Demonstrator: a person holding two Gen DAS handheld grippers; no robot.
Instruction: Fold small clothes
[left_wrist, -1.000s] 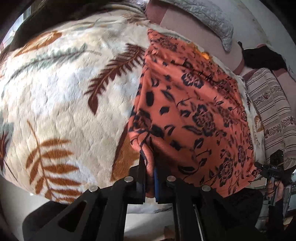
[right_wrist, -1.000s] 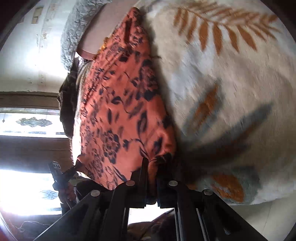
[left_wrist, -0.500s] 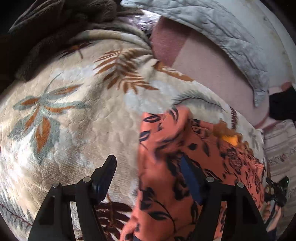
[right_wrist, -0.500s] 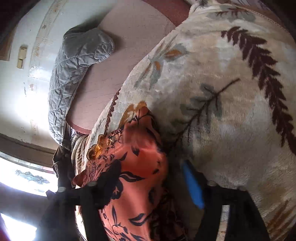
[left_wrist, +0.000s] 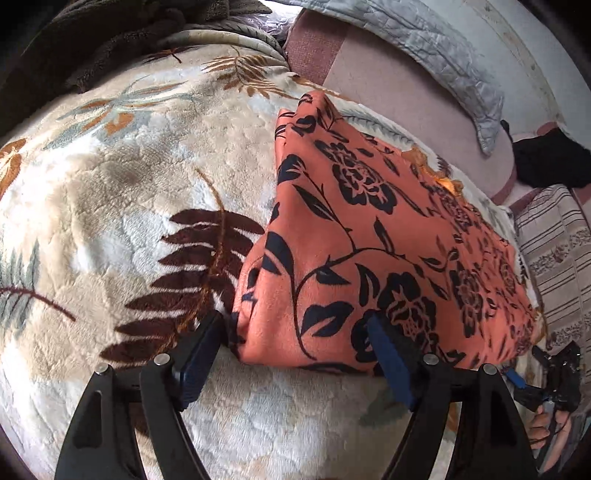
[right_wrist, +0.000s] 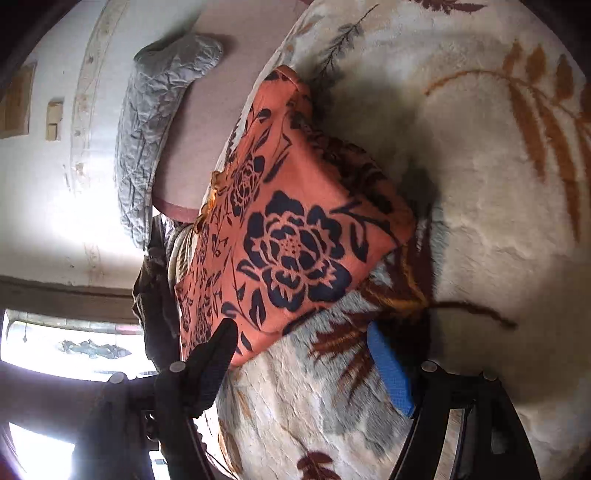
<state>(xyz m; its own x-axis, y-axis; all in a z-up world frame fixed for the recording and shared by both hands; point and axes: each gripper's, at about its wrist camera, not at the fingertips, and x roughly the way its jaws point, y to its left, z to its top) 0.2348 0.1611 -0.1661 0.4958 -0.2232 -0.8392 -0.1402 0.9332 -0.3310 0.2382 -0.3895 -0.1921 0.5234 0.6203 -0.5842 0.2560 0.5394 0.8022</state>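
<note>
My left tool (left_wrist: 295, 343) gapes wide, empty, straddling the near-left corner of the orange floral garment (left_wrist: 373, 236) lying on the leaf-print blanket (left_wrist: 110, 221). Its long axis runs rightward toward my right tool (right_wrist: 306, 354), likewise spread and empty.

Both tools let go, cloth folded over

A second ago each tool pinched a corner of the orange floral cloth (left_wrist: 369, 236); now the left tool (left_wrist: 295, 354) and right tool (right_wrist: 303, 350) stand with jaws spread wide, pulled back, and the cloth lies doubled over, flat on the leaf-print blanket (left_wrist: 110, 206).
</note>
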